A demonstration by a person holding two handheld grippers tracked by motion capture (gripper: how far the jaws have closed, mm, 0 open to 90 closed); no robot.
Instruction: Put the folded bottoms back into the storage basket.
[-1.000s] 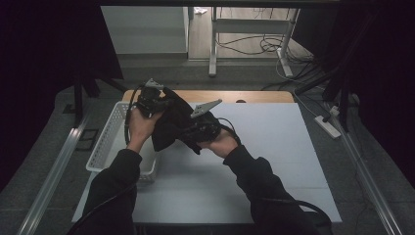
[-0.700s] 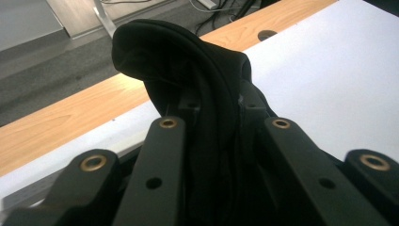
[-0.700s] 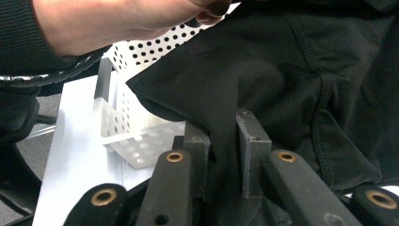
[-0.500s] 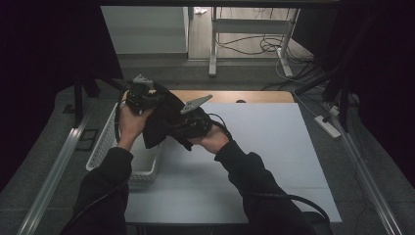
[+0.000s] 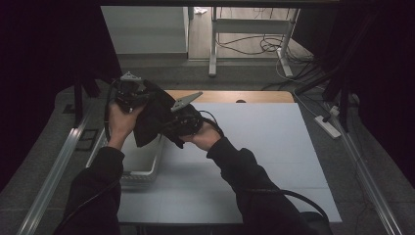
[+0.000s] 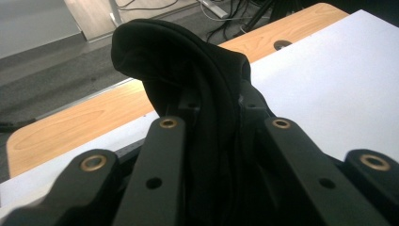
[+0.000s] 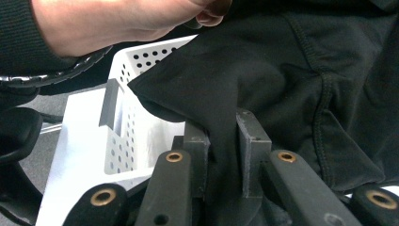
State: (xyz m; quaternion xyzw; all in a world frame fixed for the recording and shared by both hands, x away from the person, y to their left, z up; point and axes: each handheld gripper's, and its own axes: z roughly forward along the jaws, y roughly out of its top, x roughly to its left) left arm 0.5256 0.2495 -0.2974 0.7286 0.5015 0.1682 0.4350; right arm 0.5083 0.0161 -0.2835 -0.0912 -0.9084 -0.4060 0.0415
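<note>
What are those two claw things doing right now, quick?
Left gripper: closed, pinching the black cloth.
Right gripper: closed on the same black cloth, held above the white basket.

The person wears dark long sleeves (image 5: 235, 169) with ribbed cuffs. Each gripper is black: the left gripper (image 6: 214, 117) and right gripper (image 7: 223, 134) have flat linkage bars with brass-coloured rivets, grey square fingers (image 7: 251, 141), and a grey three-cornered plate (image 5: 185, 101) just above the right gripper's body; black cables trail.
</note>
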